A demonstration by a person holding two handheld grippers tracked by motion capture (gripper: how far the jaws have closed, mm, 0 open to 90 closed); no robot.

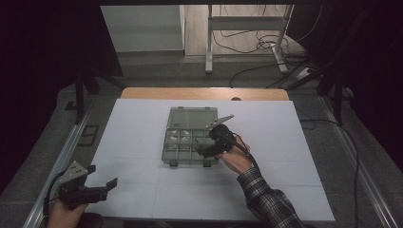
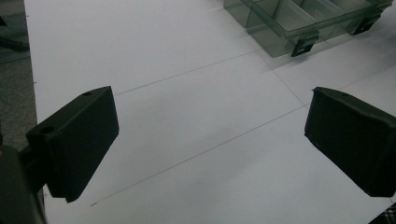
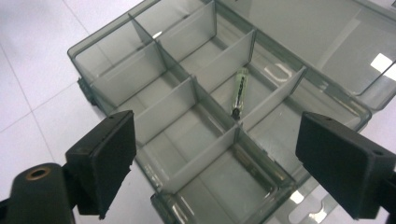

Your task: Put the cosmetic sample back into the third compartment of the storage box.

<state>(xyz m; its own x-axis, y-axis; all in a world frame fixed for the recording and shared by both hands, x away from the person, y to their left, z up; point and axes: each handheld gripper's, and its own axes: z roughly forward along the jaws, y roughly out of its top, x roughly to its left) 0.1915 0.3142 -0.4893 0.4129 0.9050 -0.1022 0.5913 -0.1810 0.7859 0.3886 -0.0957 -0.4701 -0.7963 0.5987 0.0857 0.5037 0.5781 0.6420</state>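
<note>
A clear grey compartment box [image 1: 167, 142] lies in the middle of the white board, its lid [image 1: 192, 118] folded back flat. In the right gripper view a small green stick-shaped item [image 3: 239, 91] lies in one middle compartment of the box [image 3: 163, 112]; the cells around it look bare. My right gripper [image 1: 203, 151] hovers over the box's front right part, its jaws [image 3: 219, 140] wide apart with nothing between them. My left gripper [image 1: 102, 176] rests at the board's front left corner, open and holding nothing [image 2: 210, 121]. The box's front corner [image 2: 280, 32] shows far off in the left gripper view.
The white board [image 1: 142, 142] covers a wooden table [image 1: 204, 93]. Metal rails [image 1: 62, 156] run along both sides. A white desk frame [image 1: 247, 28] and loose cables [image 1: 266, 45] sit on the floor behind. A plaid sleeve [image 1: 266, 199] comes in at the bottom right.
</note>
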